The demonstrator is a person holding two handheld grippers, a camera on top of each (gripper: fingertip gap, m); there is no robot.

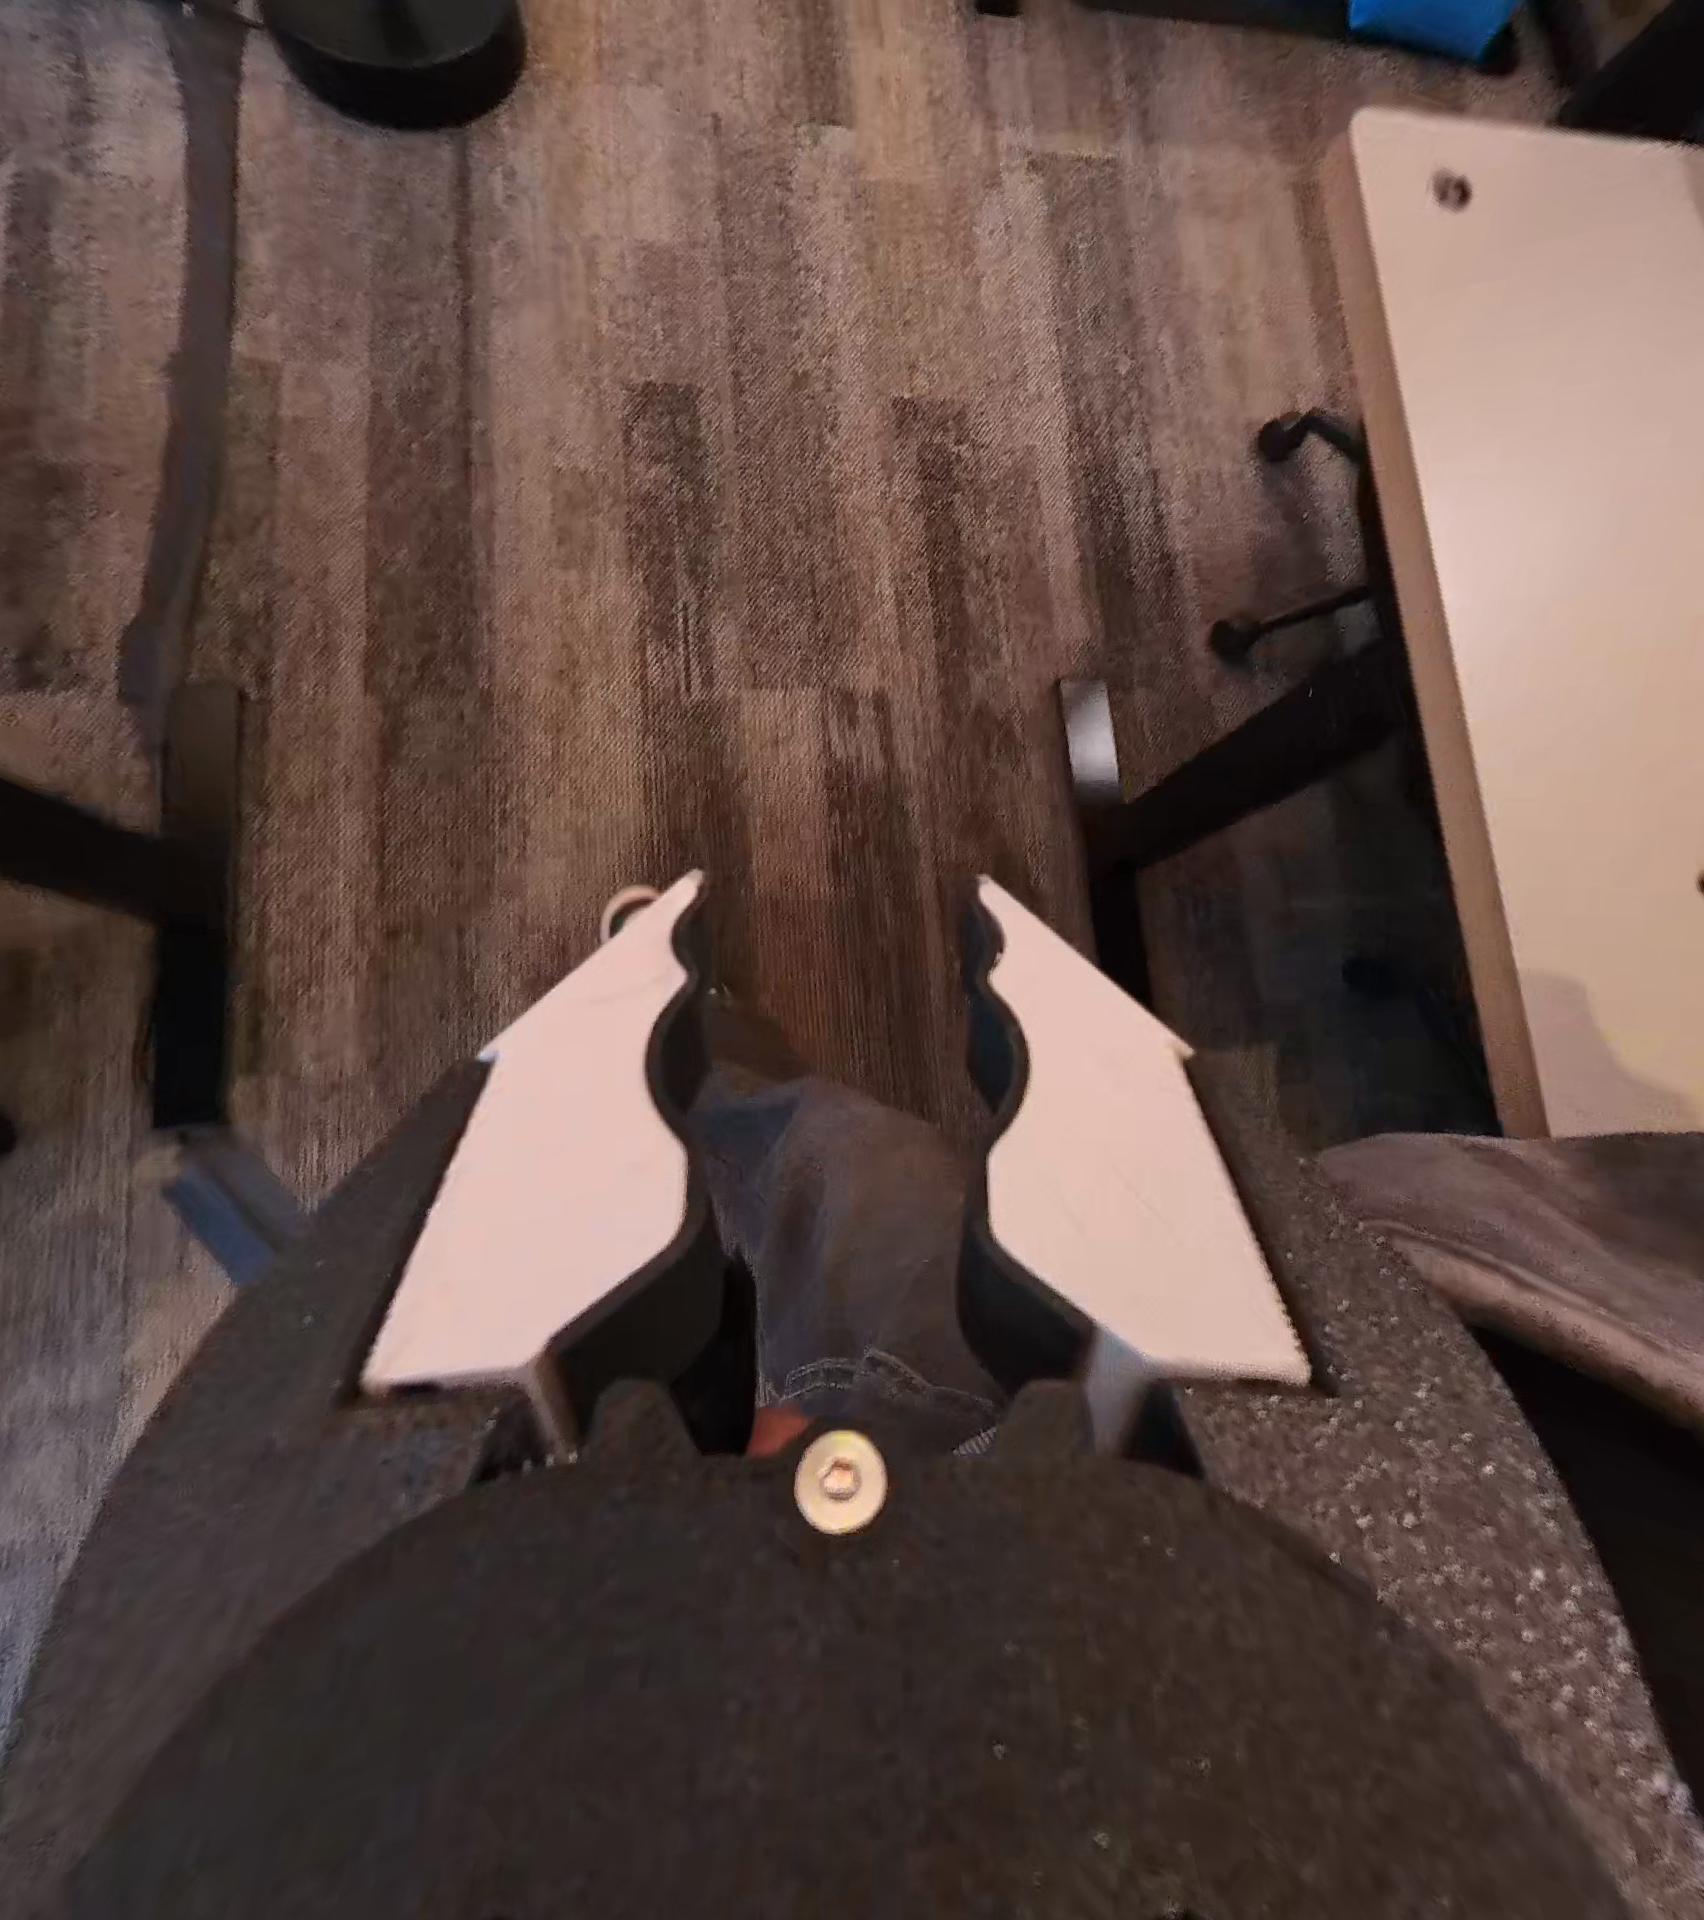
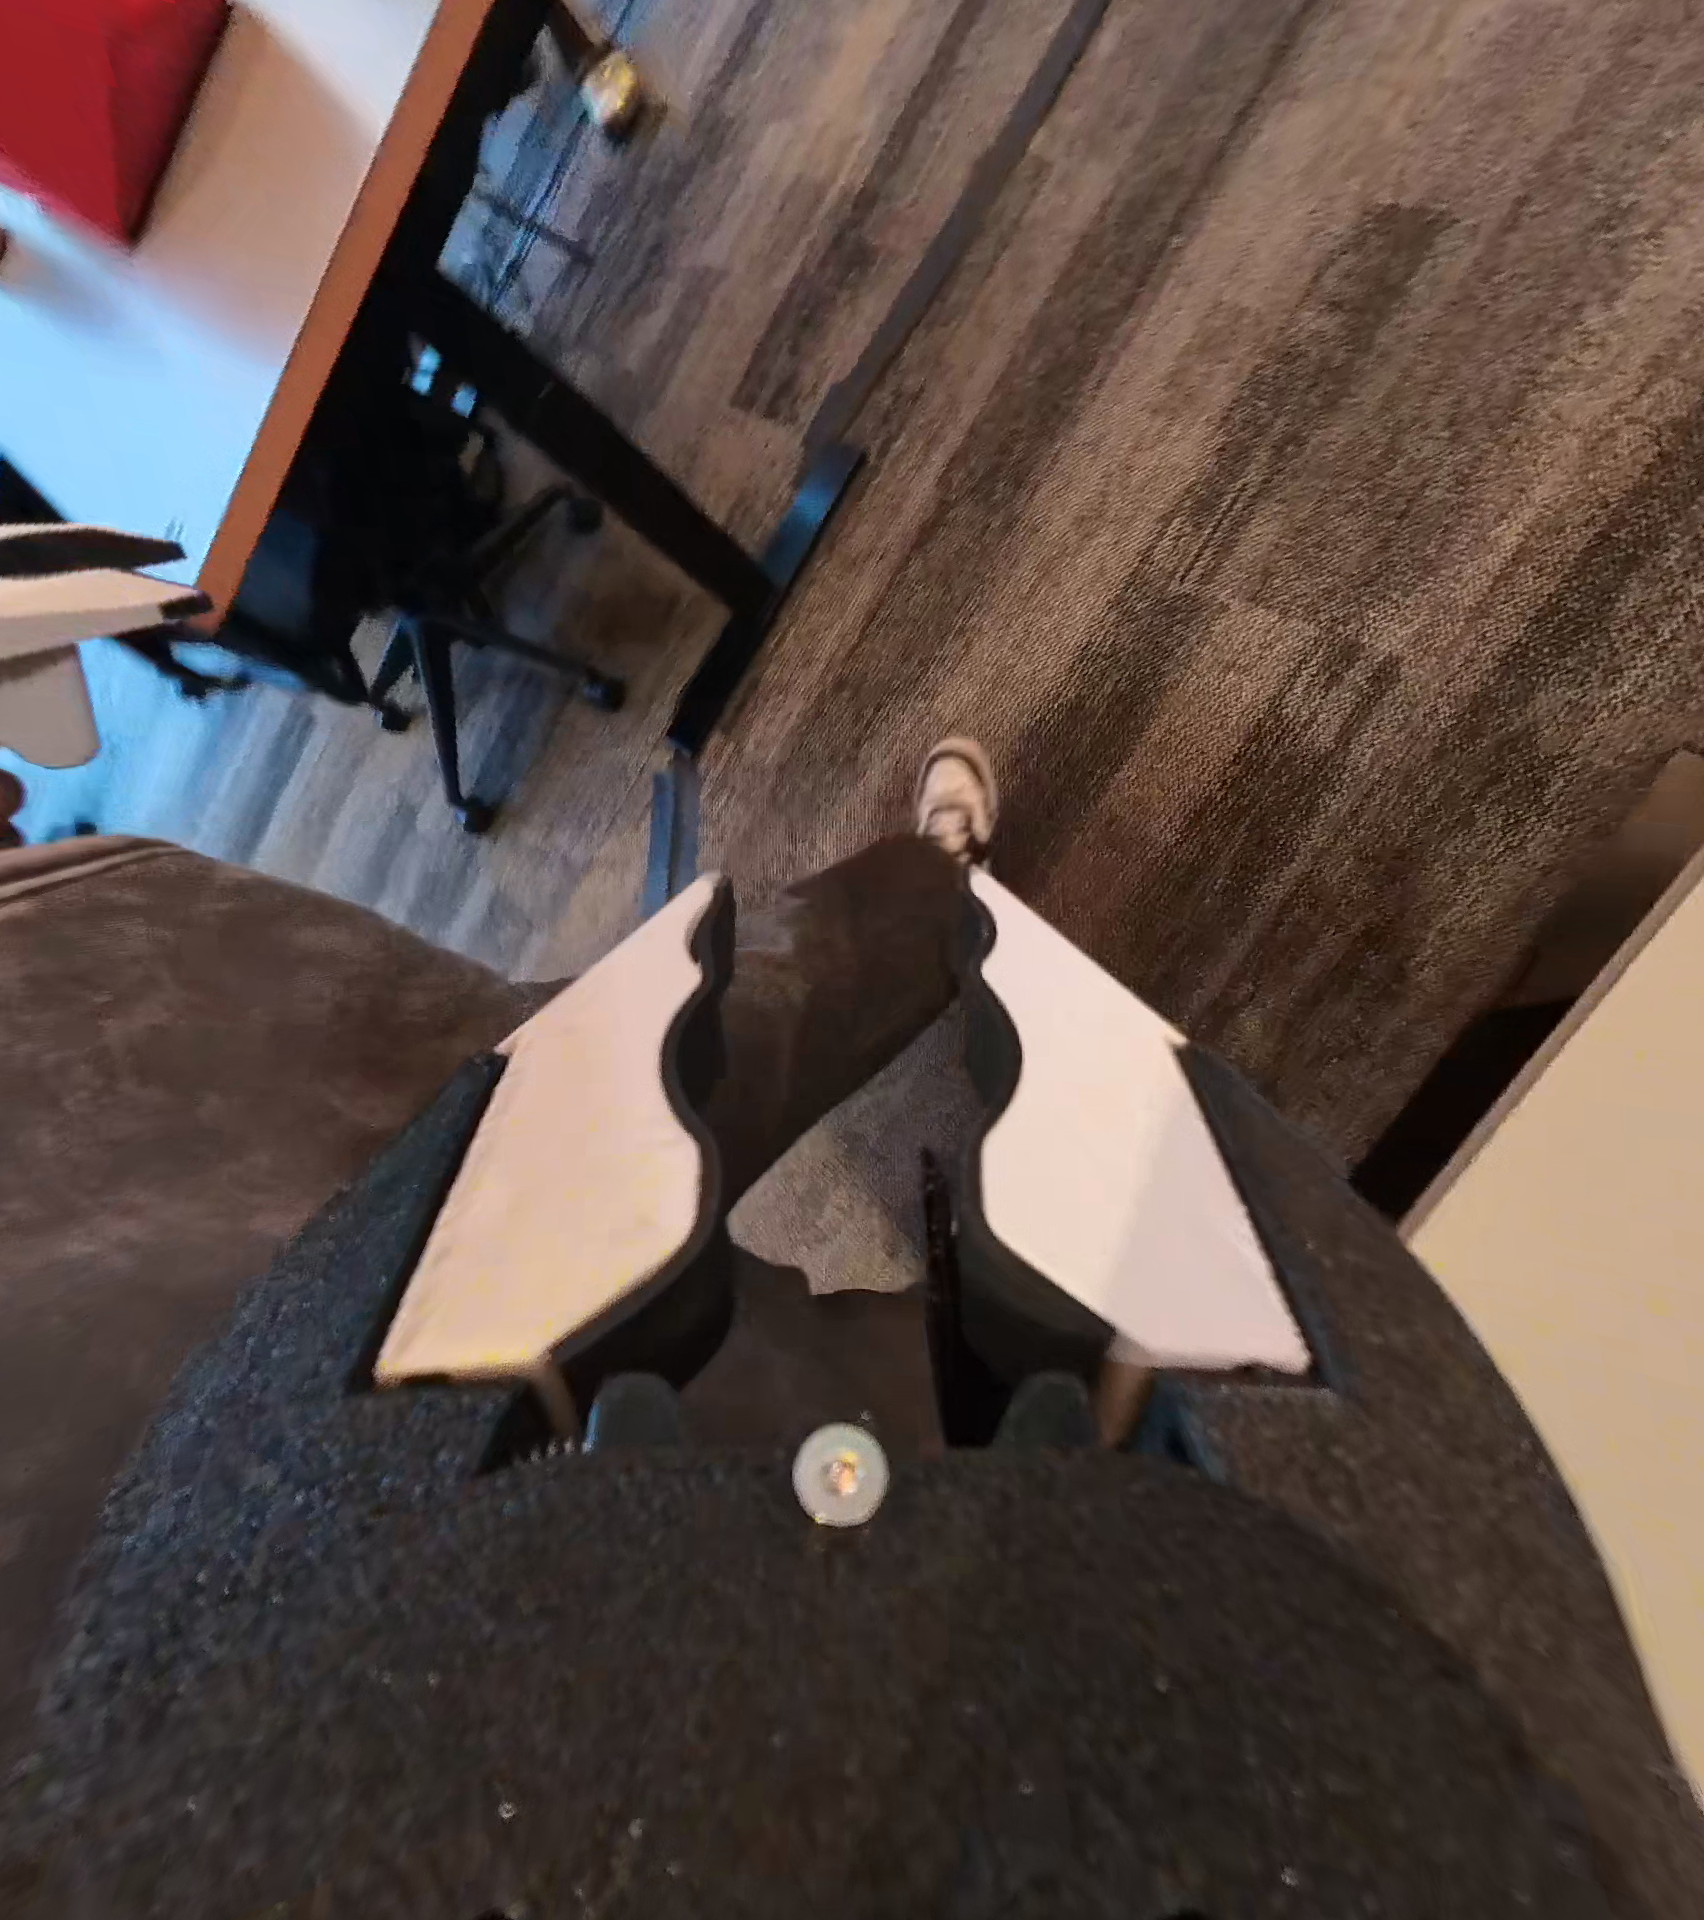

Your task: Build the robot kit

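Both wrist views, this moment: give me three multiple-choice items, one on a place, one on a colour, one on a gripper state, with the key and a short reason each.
1. In the right wrist view, where is the pale shoe?
A. On the carpet beyond the fingertips
B. On the desk
C. Between the jaws

2. What colour is the block at the top left of the right wrist view?
A. Green
B. Red
C. Black

3. How does the left gripper stand?
A. Shut on a cup
B. Shut, empty
C. Open, empty

Key: 1 A, the shoe rests on the grey carpet just past the right gripper. 2 B, the red block sits on the pale surface. 3 C, the white fingers stand apart with only carpet and a trouser leg seen through the gap.
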